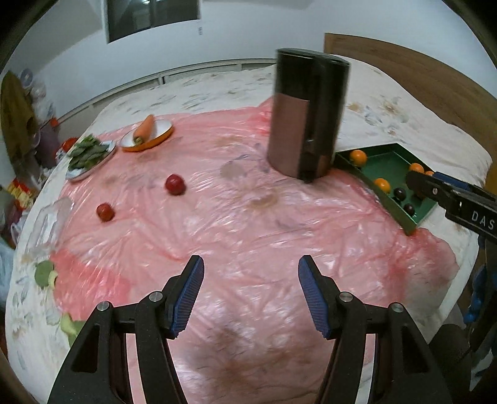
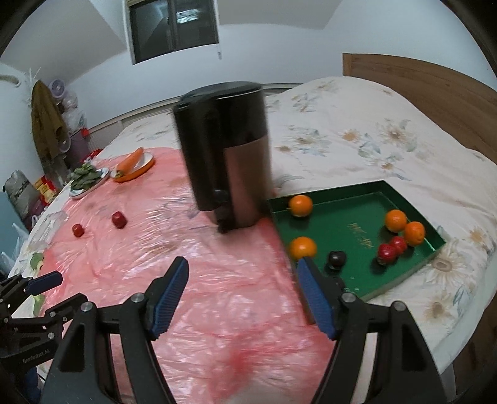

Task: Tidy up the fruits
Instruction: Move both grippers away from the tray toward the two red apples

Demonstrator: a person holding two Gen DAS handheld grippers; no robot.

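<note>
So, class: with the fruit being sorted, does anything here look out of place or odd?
Yes. Two red fruits lie loose on the pink plastic sheet, far from the green tray that holds the oranges and other fruit. The tall dark canister stands right against the tray's near corner, crowding it. Nothing looks spilled or damaged.

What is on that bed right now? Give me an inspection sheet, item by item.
Surface: pink plastic sheet spread over a flowered bedcover.
Job's things: green tray holding four oranges and dark and red fruits; two red fruits loose on the sheet.
Clutter: tall dark canister, carrot in an orange bowl, plate of greens.
Grippers: left gripper and right gripper, jaws open, empty.
Cables: nothing seen.
Surroundings: window, wooden headboard.
</note>
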